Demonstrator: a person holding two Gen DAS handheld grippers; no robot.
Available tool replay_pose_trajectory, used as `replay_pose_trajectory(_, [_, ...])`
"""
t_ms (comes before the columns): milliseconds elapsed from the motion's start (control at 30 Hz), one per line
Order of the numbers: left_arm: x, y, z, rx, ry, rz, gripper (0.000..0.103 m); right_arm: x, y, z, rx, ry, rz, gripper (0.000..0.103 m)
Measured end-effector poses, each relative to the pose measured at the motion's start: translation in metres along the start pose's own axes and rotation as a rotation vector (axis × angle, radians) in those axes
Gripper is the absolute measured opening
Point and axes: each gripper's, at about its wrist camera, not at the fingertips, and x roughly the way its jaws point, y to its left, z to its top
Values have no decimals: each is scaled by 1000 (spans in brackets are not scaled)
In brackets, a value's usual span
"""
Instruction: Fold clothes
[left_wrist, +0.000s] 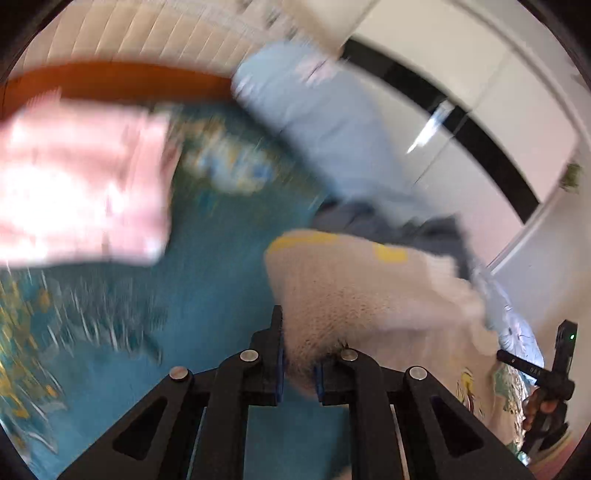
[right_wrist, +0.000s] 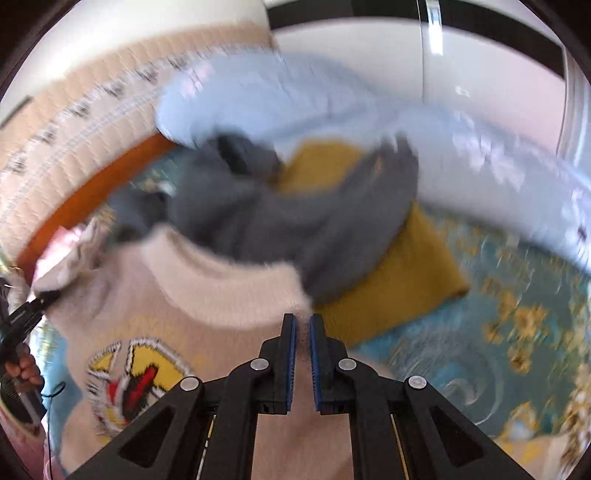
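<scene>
A cream knit sweater with a yellow, red and black chest patch is held up between both grippers over a teal patterned bedspread. My right gripper is shut on the sweater's shoulder beside the collar. My left gripper is shut on a bunched cream part of the same sweater, which has yellow marks. The right gripper shows at the far right of the left wrist view. The left gripper shows at the left edge of the right wrist view. Both views are motion-blurred.
A dark grey garment, a mustard yellow one and a light blue one lie piled beyond the sweater. A pink folded garment lies left on the bedspread. An orange wooden edge borders the bed.
</scene>
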Motion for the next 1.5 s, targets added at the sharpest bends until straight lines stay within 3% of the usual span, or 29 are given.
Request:
replay_pose_trajectory(100, [10,22,-4,-101,45,-46,15,23,-6,-8,51,48,6,8])
replay_pose_trajectory(267, [12,26,0,-98,50,-61,18,21,-12,-7,90,49,32,12])
replay_pose_trajectory(367, [13,33,-5,-145,54,-53,30,2,-17,-8,102,23,45,12])
replay_pose_trajectory(433, [10,32,-7,-134,42,-22,33,-14,-20,-13,121,-10,57,21])
replay_pose_trajectory(467, [9,31,-7,-118,37,2,36,-26,-24,-19,136,-35,66,31])
replay_pose_trajectory(533, [7,16,-5,-12,16,92,38,-53,-33,-34,170,-89,84,43])
replay_pose_trajectory(633, [6,-17,0,212,-28,252,38,-76,-55,-55,223,-143,67,46])
replay_pose_trajectory(767, [12,-59,-6,522,-84,410,39,-104,-86,-99,311,-179,5,52])
replay_pose_trajectory(1000, [42,-120,-45,1065,-108,596,40,-102,-113,-149,450,-225,47,55])
replay_pose_trajectory(1100, [48,-136,-58,1197,-135,609,40,-96,-113,-150,443,-221,64,55])
replay_pose_trajectory(1167, [49,-143,-58,1194,-130,586,40,-95,-111,-151,424,-223,71,55])
replay_pose_trajectory(1267, [49,-150,-50,1109,-116,530,38,-96,-110,-154,421,-232,88,55])
replay_pose_trajectory(1300, [50,-151,-45,1065,-111,511,29,-97,-112,-155,429,-237,97,55])
replay_pose_trajectory(1367, [48,-149,-37,991,-105,481,22,-99,-117,-157,455,-252,114,55])
replay_pose_trajectory(1433, [41,-147,-28,898,-120,456,17,-102,-122,-159,476,-265,123,55])
replay_pose_trajectory(1500, [28,-135,-6,719,-117,370,15,-104,-127,-161,500,-278,133,55])
